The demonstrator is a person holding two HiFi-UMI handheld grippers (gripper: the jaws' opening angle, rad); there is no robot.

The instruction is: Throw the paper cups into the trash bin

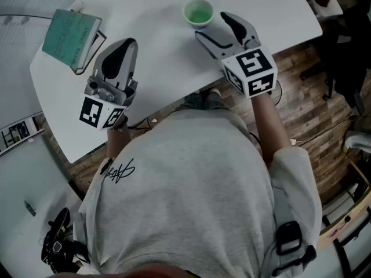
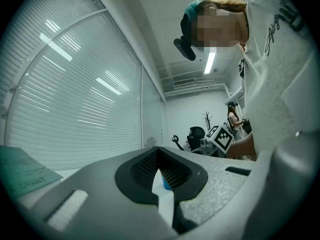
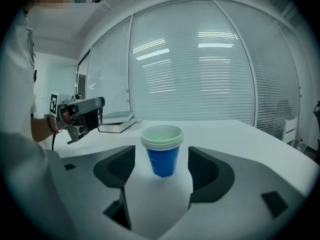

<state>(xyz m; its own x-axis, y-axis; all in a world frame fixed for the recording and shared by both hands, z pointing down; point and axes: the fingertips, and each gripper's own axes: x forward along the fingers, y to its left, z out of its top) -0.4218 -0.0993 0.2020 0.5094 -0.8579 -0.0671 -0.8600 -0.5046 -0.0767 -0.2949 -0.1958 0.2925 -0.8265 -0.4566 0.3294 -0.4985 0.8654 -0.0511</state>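
Room: pale slatted blinds cover a long run of windows. Strip lights run along the ceiling. A wood-plank floor shows past the desk's near and right edges.

Desk: white top with rounded corners, mostly bare.

Person: in a grey sweatshirt, standing at the desk's near edge with one gripper in each hand.

Book: green cover, lying flat by the desk's left corner on top of a second, darker one.

Left gripper: held level over the desk just right of the book. Its jaws are together with nothing held.

Right gripper: over the desk toward its right edge, tipped slightly down. Its jaws are spread wide, with neither pad touching anything.

Cups: a nested blue stack with white rims, upright on the desk toward its far side. The stack stands just ahead of the right gripper, in line with the gap between its jaws.
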